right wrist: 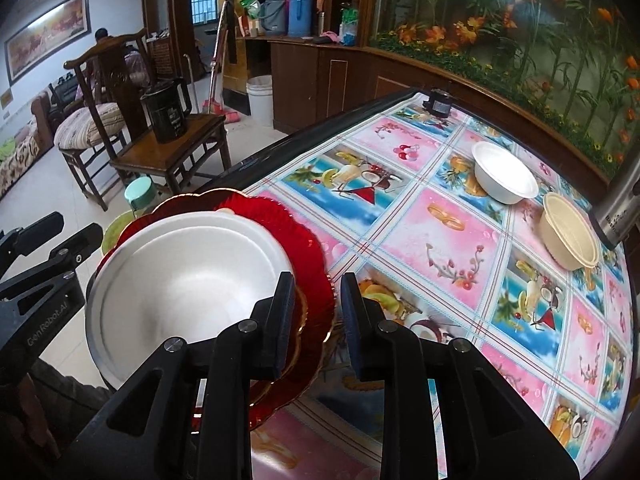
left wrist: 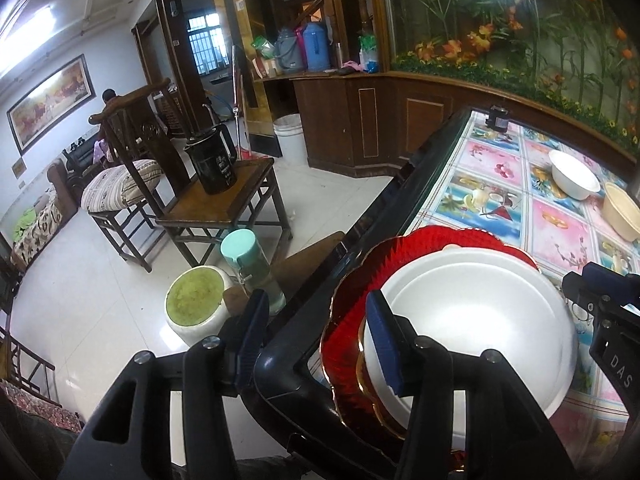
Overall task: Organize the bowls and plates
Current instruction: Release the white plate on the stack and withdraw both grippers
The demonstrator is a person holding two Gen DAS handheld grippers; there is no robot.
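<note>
At the table's near left corner sits a stack: scalloped red plates (left wrist: pixel 348 304) (right wrist: pixel 310 248) with gold-rimmed ones under them, and nested white bowls (left wrist: pixel 480 312) (right wrist: pixel 180 280) on top. My left gripper (left wrist: pixel 318 340) stands open, one finger over the bowls' left rim and the other out past the table edge. My right gripper (right wrist: pixel 318 316) is open only a little. Its left finger lies over the bowls' right rim, and the plates' edge is in the gap. A loose white bowl (left wrist: pixel 572 176) (right wrist: pixel 504 178) and a cream bowl (left wrist: pixel 622 212) (right wrist: pixel 568 232) rest farther back.
The table (right wrist: pixel 440 220) wears a fruit-print cloth. A steel appliance (right wrist: pixel 616 208) stands at its right edge, a small black object (left wrist: pixel 498 118) at the far corner. Beside the table are a teal-lidded bottle (left wrist: pixel 244 256), a white pot (left wrist: pixel 196 300), and a chair with a black kettle (left wrist: pixel 212 164).
</note>
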